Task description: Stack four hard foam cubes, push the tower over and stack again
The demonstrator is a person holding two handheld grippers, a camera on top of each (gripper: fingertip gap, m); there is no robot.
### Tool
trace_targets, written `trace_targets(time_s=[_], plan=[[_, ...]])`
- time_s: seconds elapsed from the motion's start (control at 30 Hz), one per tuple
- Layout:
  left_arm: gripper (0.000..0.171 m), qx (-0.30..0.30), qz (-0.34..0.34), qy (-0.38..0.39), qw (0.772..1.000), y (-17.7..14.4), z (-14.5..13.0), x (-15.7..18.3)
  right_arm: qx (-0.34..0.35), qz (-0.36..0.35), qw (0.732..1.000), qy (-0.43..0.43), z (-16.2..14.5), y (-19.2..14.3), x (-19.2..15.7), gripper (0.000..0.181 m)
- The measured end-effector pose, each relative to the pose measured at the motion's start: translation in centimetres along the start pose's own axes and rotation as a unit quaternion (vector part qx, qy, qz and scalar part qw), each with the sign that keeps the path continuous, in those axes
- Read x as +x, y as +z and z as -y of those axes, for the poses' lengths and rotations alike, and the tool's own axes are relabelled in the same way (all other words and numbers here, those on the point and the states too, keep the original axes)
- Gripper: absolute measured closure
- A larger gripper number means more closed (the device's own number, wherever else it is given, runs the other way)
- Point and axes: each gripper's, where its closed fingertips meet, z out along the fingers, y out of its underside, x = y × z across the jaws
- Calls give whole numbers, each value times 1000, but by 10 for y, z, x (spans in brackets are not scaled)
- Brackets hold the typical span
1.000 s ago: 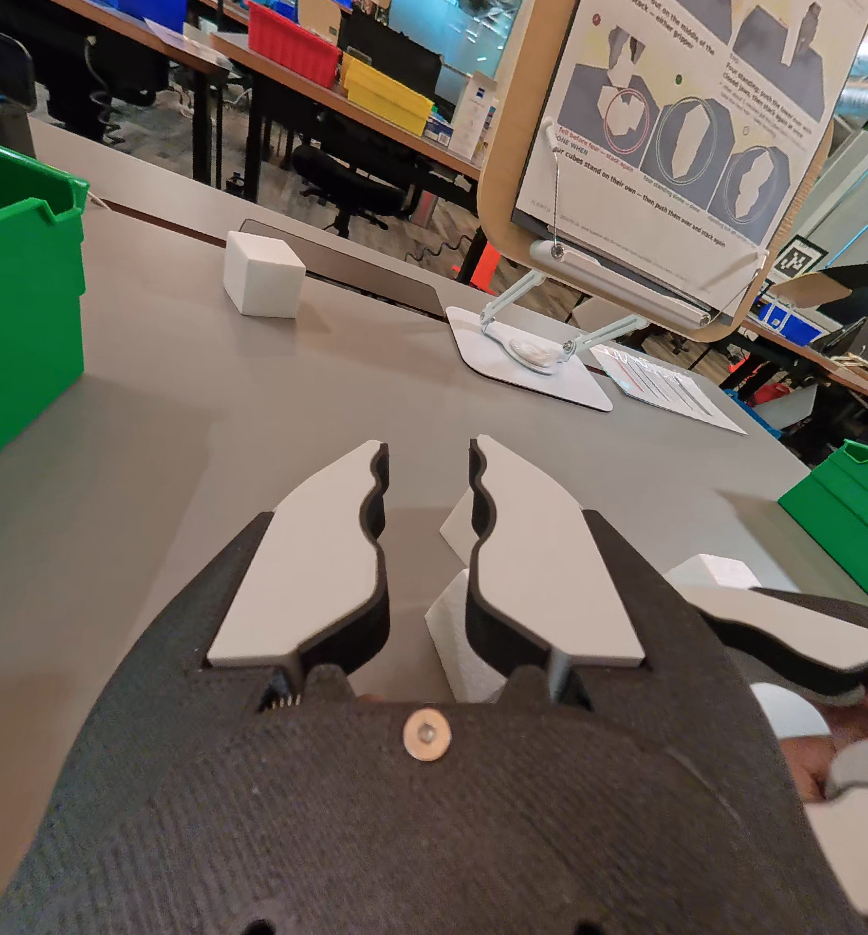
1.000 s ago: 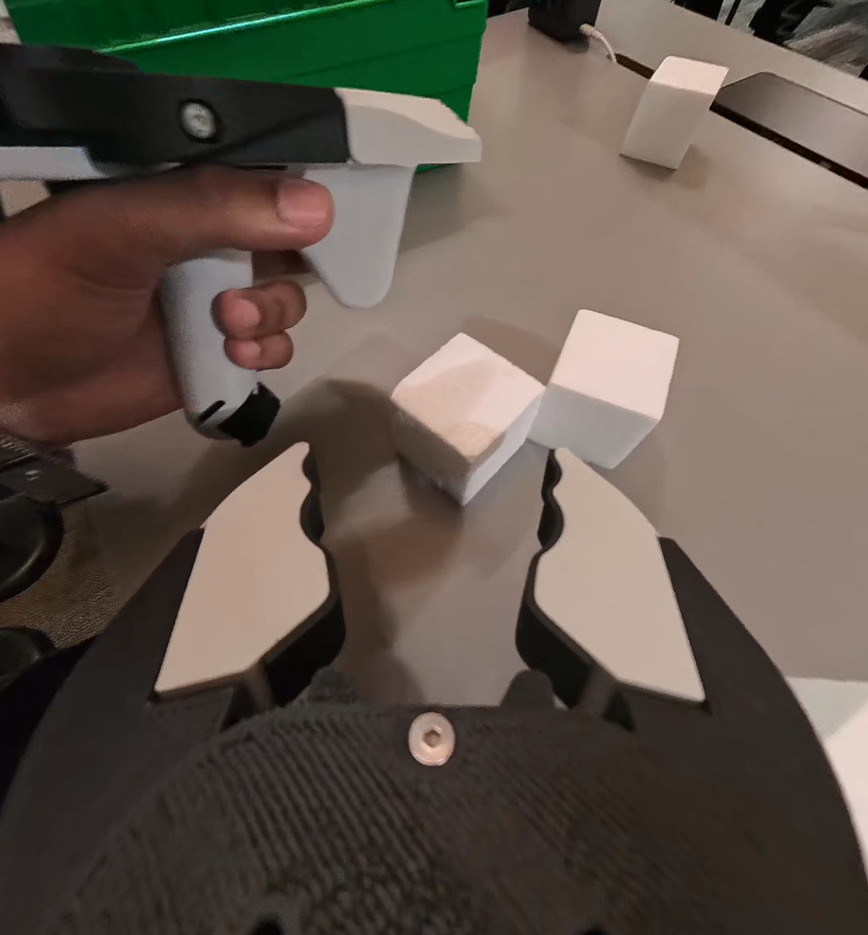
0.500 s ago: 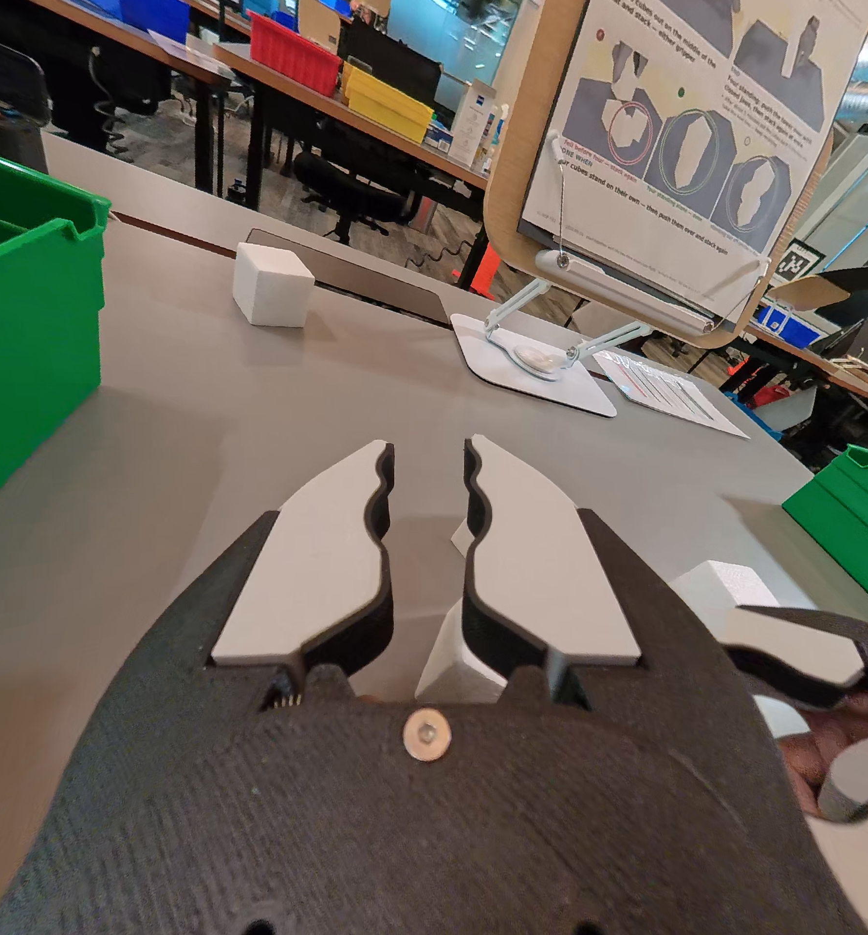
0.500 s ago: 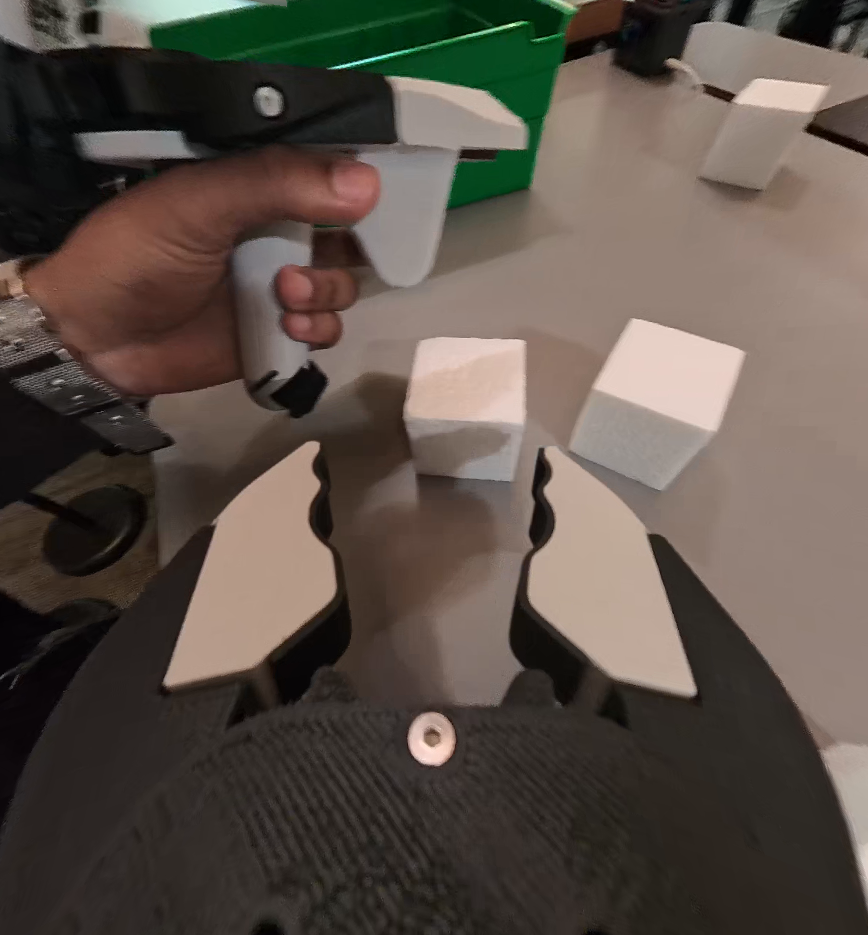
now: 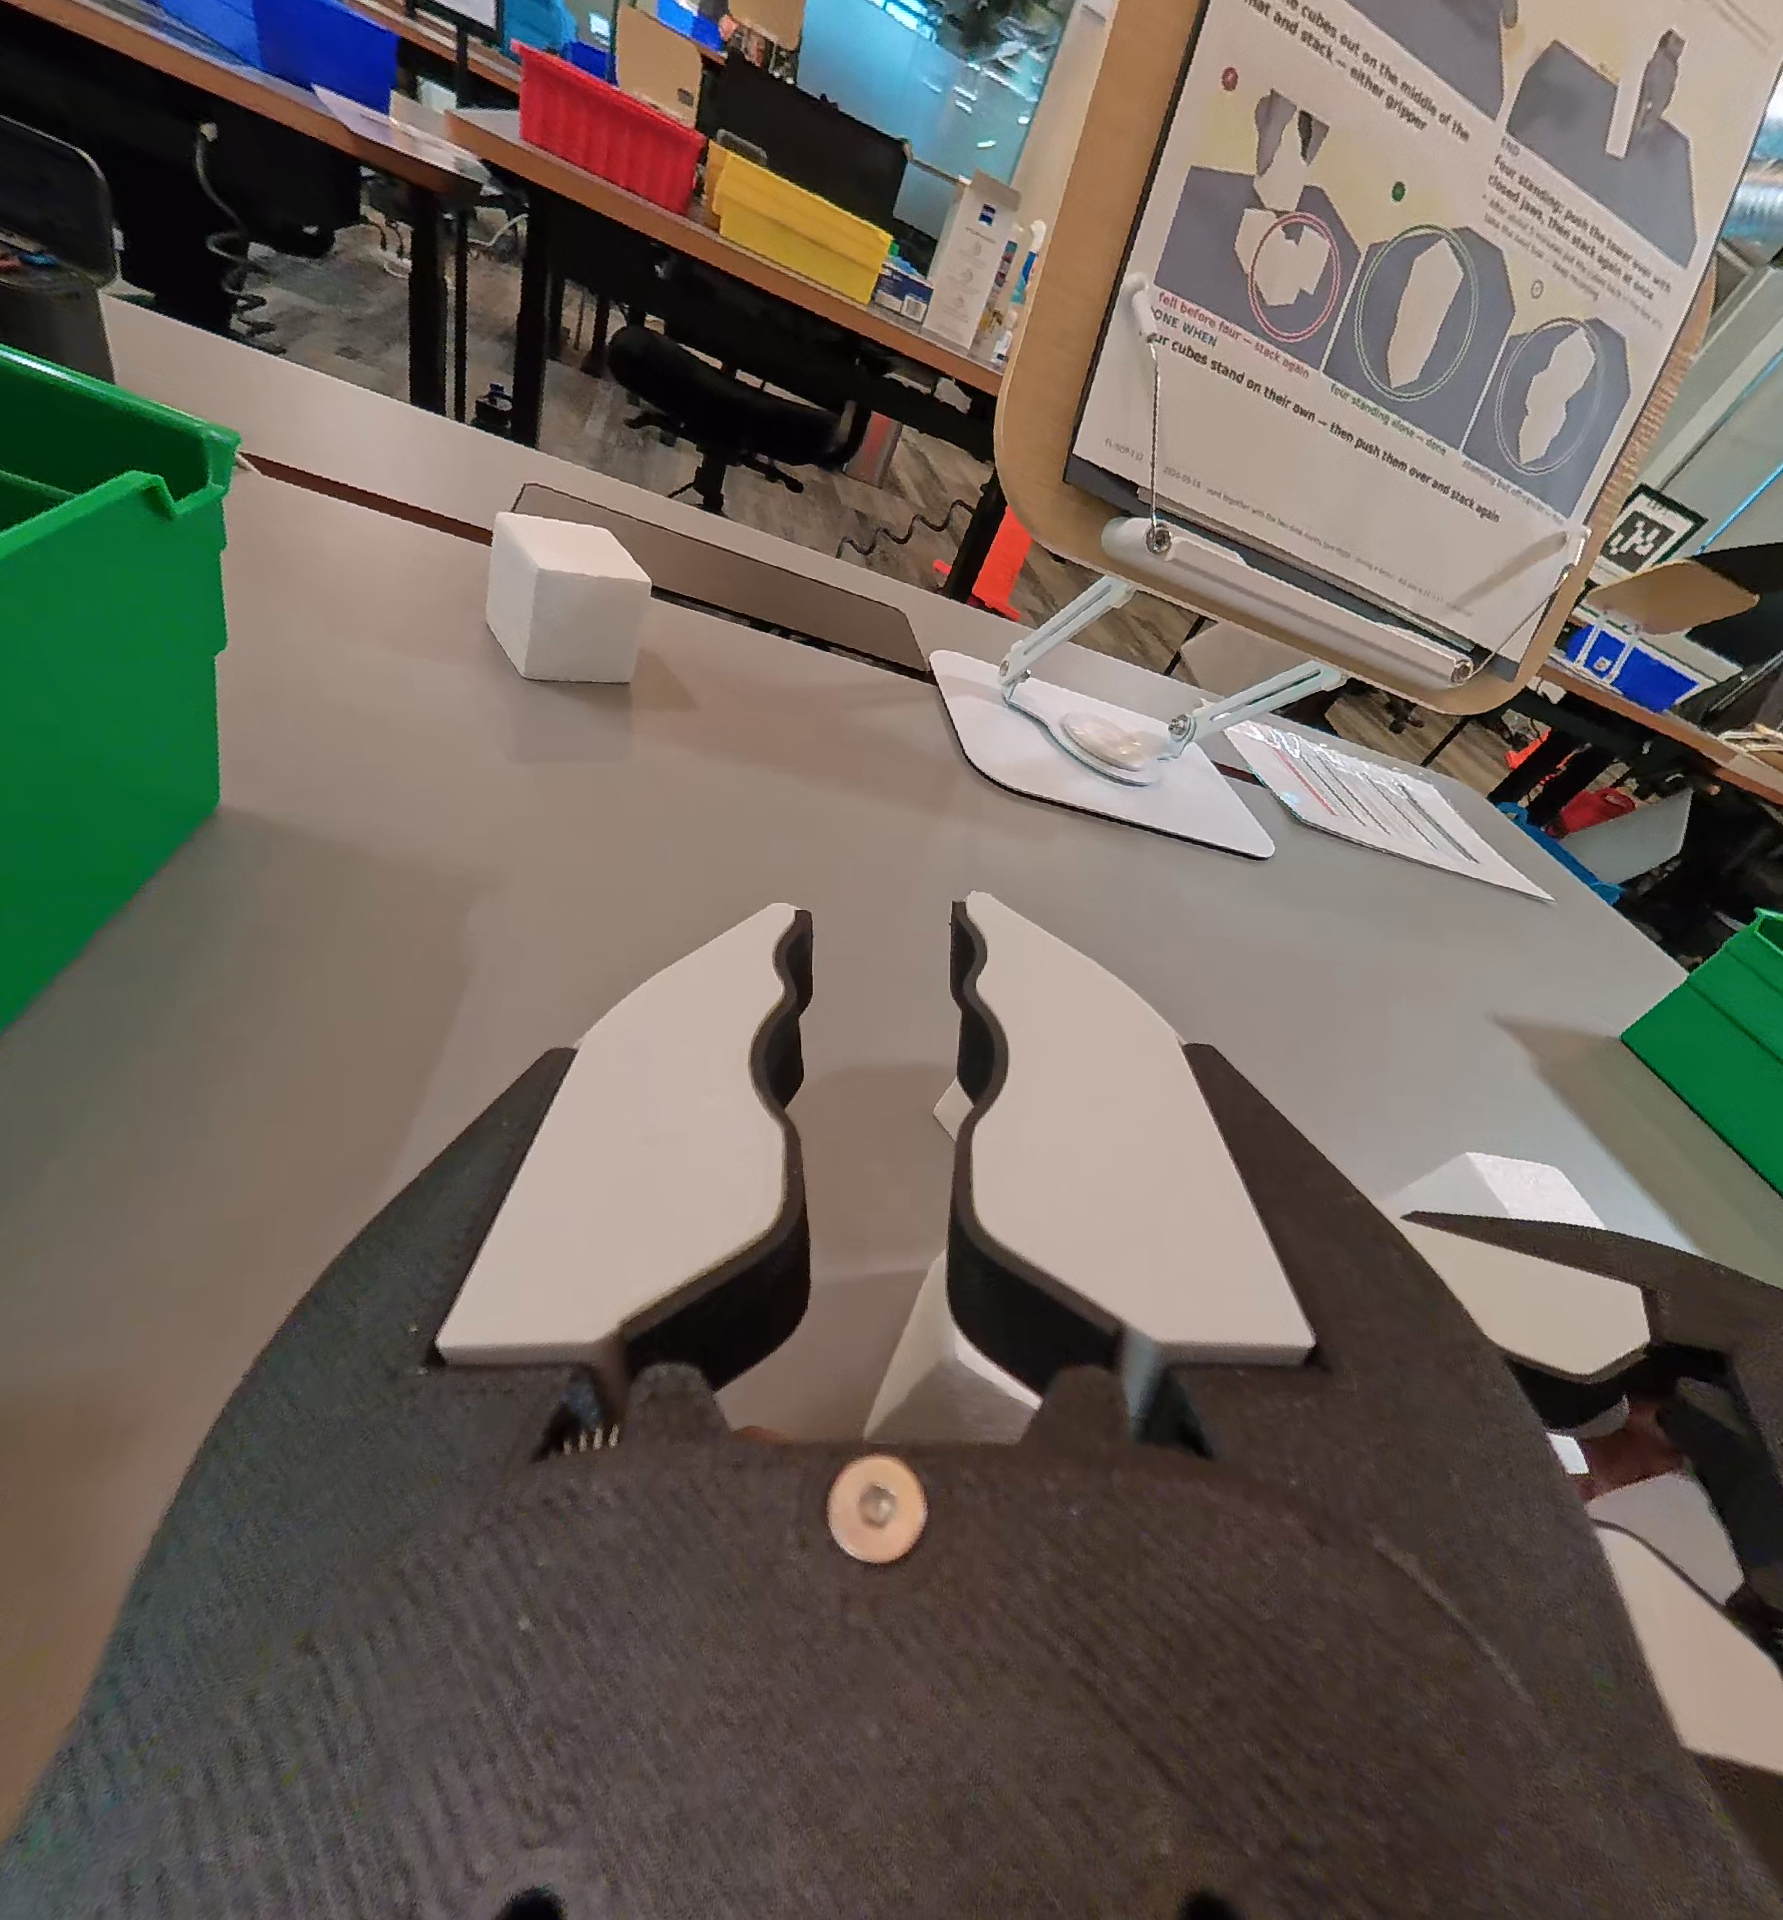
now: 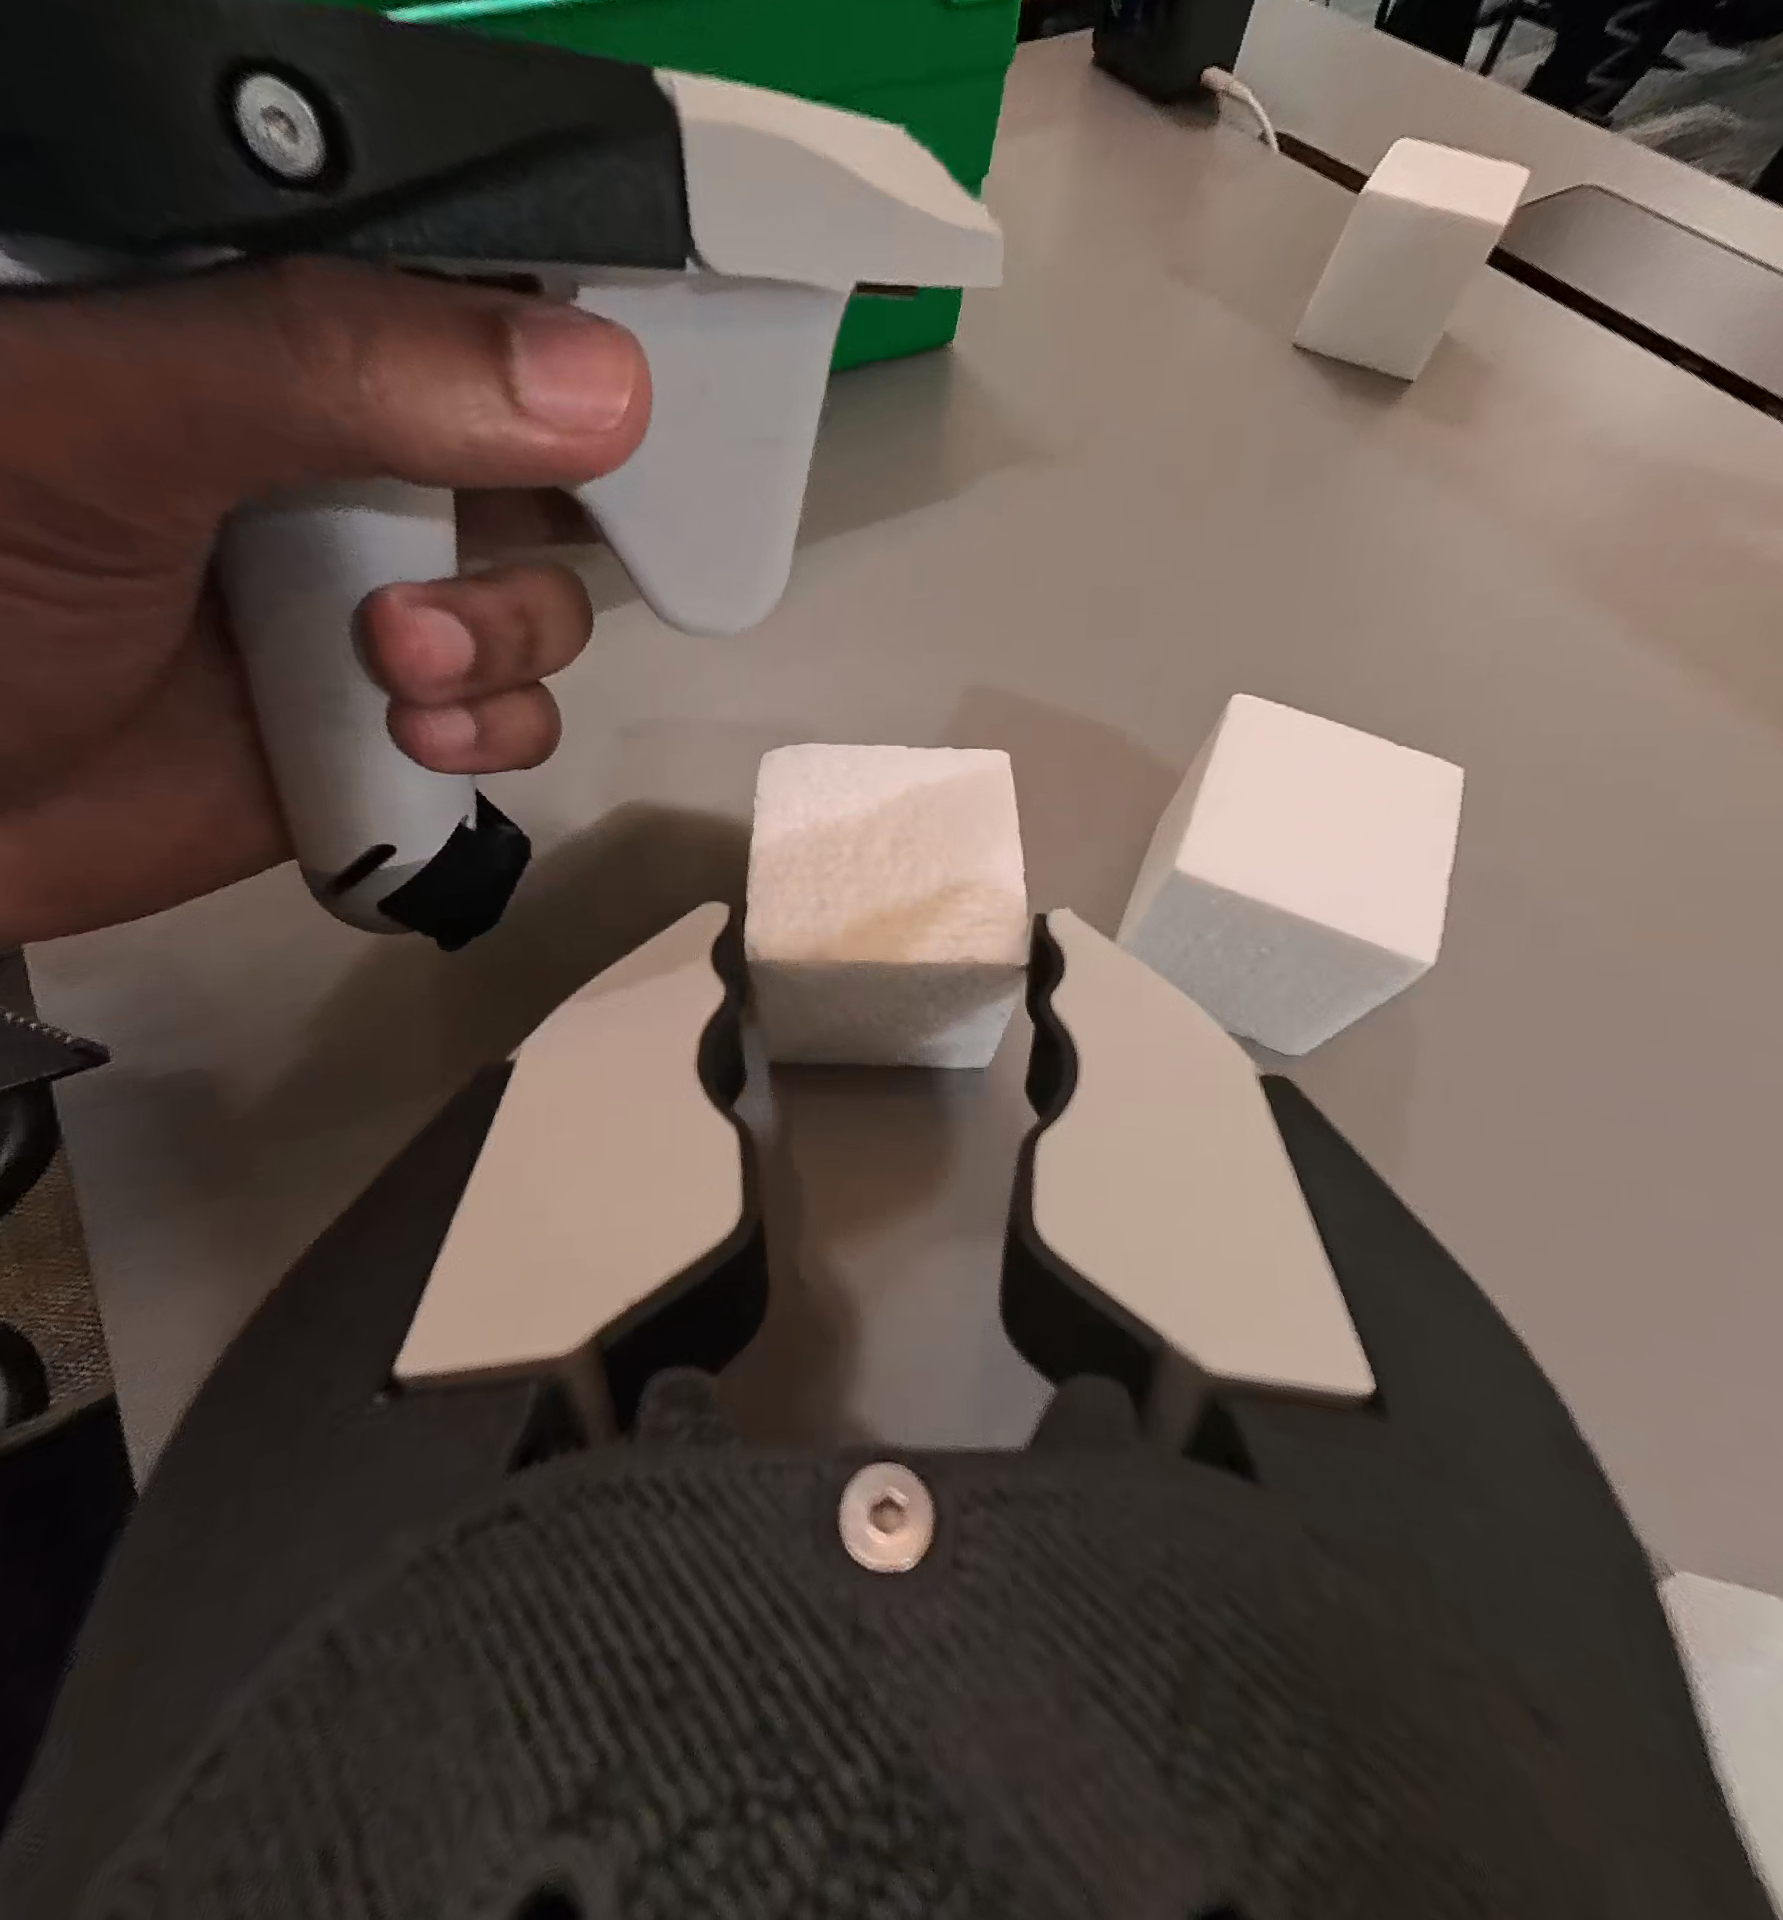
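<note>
— Right gripper first: what has it got?

— Its fingertips flank a white foam cube on the grey table, both tips at the cube's side faces. Whether they squeeze it or merely bracket it, I cannot tell.

— And the left gripper?

— Jaws parted a little, nothing between the tips. Its own body hides most of what lies under it; only slivers of a white block show through the gap.

— Any containers?

— A green bin at the left, a second green bin cut off at the right edge. Their contents are out of sight.

— What does only one camera catch?

— The right view shows the hand on the left gripper's handle, and a second cube just beside the first. The left view alone shows the document stand with a printed sheet. A far cube appears in both.
</note>
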Motion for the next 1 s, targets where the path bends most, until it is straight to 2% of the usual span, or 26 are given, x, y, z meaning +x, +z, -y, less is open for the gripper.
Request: trace_targets(time_s=[0.13, 0.23, 0.33, 0.47, 0.53, 0.6, 0.7, 0.83, 1.0], plan=[[146, -1, -2, -2, 1000, 0, 0, 0, 5, 9, 1000, 3, 1, -6, 1, 129], [146, 3, 0, 0, 1000, -1, 1, 0, 39, 27, 999, -5, 21, -25, -1, 129], [146, 5, 0, -2, 1000, -1, 2, -1, 91, 16, 995, -46, 55, -63, 14, 129], [146, -4, -7, -7, 1000, 0, -2, 2, 141, -8, 985, -104, 86, -127, 67, 129], [146, -6, -10, -4, 1000, 0, -3, 4, 138, 28, 983, -114, 79, -153, 88, 129], [146, -10, -14, -2, 1000, 1, -5, 7, 141, 60, 984, -90, 66, -173, 110, 129], [147, -20, -28, -3, 999, 3, -10, 14, 158, 144, 975, -60, 40, -189, 123, 130], [146, -37, -43, 4, 998, 4, -19, 25, 121, 174, 976, -46, -4, -179, 143, 130], [146, -46, -53, 10, 997, 5, -23, 31, 85, 185, 975, -90, -9, -174, 135, 130]])
